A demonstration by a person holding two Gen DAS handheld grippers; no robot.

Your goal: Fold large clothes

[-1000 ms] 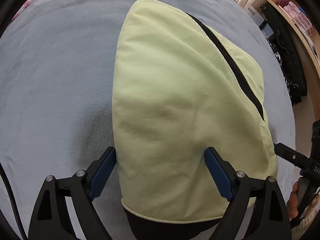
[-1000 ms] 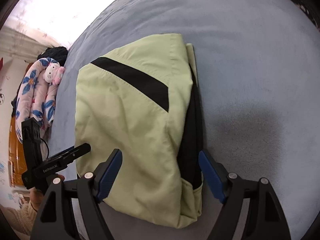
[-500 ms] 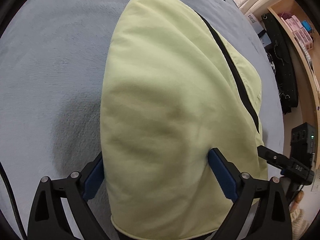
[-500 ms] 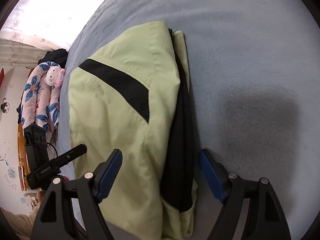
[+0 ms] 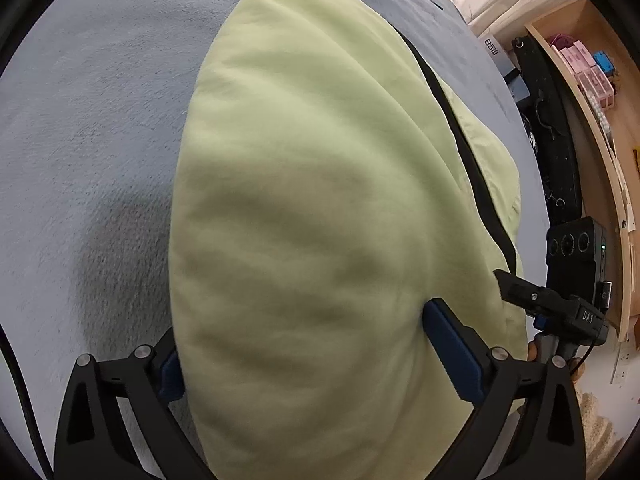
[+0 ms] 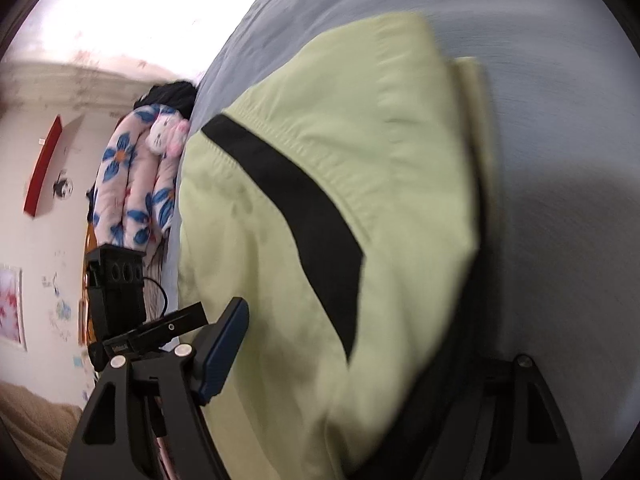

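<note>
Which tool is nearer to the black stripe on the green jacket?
Right. The right tool straddles the jacket near the black stripe; the left tool straddles the plain side.

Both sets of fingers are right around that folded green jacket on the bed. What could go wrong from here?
The right gripper is closing on the folded jacket; it might pinch only the top layer, so the fold slips apart. The left gripper is opening wide astride the bundle, and its fingers could snag the blue blanket underneath.

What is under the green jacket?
The green jacket lies on a grey-blue blanket. A black layer shows under its edge. Anything else beneath is covered.
</note>
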